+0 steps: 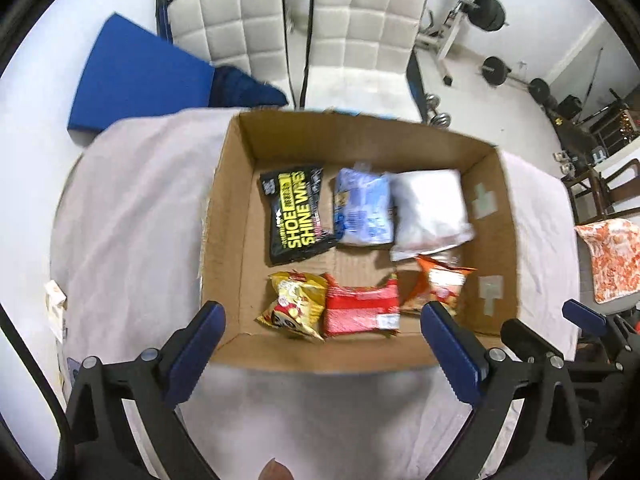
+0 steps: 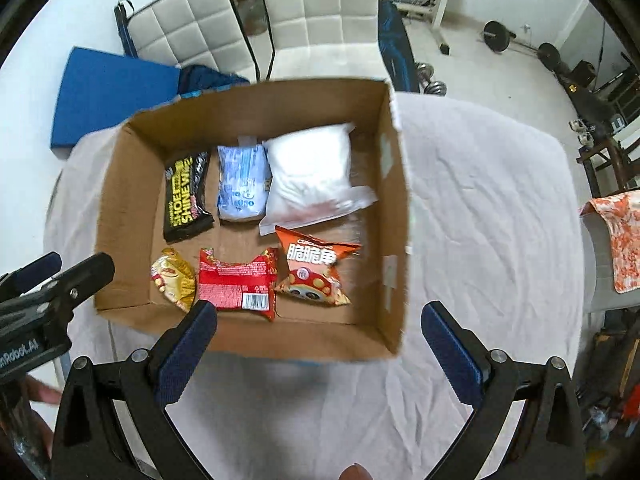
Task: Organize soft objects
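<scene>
Hovering over the near side of the cardboard box point(image 1: 236, 216), the left gripper point(image 1: 322, 338) has its fingers spread wide with nothing between them. The right gripper point(image 2: 320, 340) is likewise spread and holding nothing, sitting just beside the left one, off the box's near right corner.

Box sits on a table under a pale cloth point(image 2: 480, 220). Six soft packs lie flat inside, in two rows of three.

Far row, ahead of the left gripper:
- black shoe shine wipes pack point(image 1: 296, 212), ahead-left
- blue-white pack point(image 1: 363, 208), straight ahead, touching the wipes pack
- white bag point(image 1: 428, 212), ahead-right, touching the blue-white pack

Near row, just ahead of the fingertips:
- yellow snack bag point(image 1: 294, 306), nearest the left finger
- red pack point(image 1: 360, 308), middle, touching the yellow bag
- orange snack bag point(image 2: 316, 268), nearest the right finger; its top corner lies under or against the white bag's lower edge, cannot tell which

From the right wrist view all six sit ahead-left of the right gripper. Two white padded chairs point(image 2: 316, 12) stand beyond the box.
</scene>
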